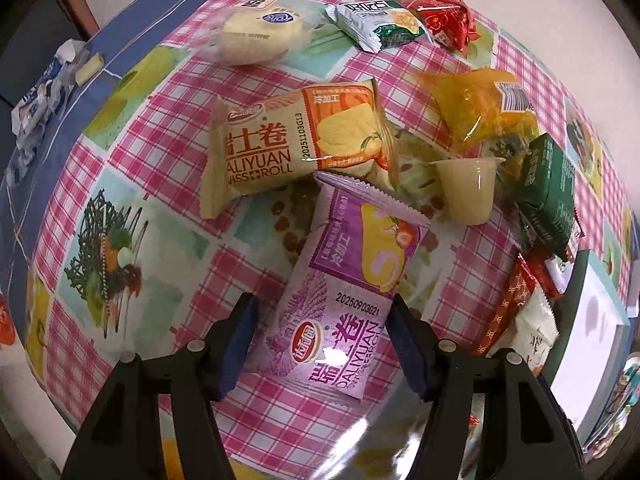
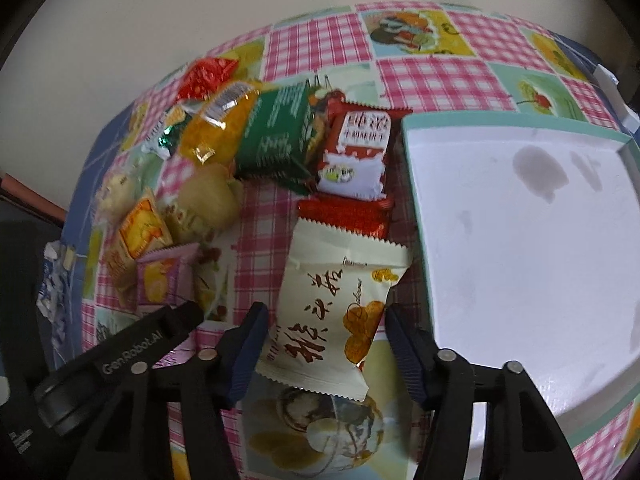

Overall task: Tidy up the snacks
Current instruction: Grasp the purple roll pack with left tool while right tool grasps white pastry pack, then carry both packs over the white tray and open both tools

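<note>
Purple roll pack (image 1: pixel 344 300) lies flat on the desk (image 1: pixel 160 152), its near end between the left gripper (image 1: pixel 322 340) fingers; jaws wide open, pads (image 1: pixel 240 344) beside the wrapper, contact unclear. Yellow roll pack (image 1: pixel 296 140) touches its far end, lying crosswise. Jelly cup (image 1: pixel 468 188) on its side just right of that, orange bag (image 1: pixel 480 108) behind it, green pack (image 1: pixel 552 196) further right. Pale bun (image 1: pixel 260 36), white-green pack (image 1: pixel 380 24) and red bag (image 1: pixel 444 16) sit near the far desk edge. Crumpled wrapper (image 1: pixel 40 96) at the left edge.

Right gripper (image 2: pixel 324 352) straddles the cream pack (image 2: pixel 340 312), jaws open, not pinching. Red pack (image 2: pixel 348 216) touches the cream pack's far end; red-white pack (image 2: pixel 356 152) behind that. Green pack (image 2: pixel 276 136) and orange bag (image 2: pixel 224 128) to the left. White tray (image 2: pixel 520 240) with teal rim sits just right of the cream pack, nothing in it but dark stains.
</note>
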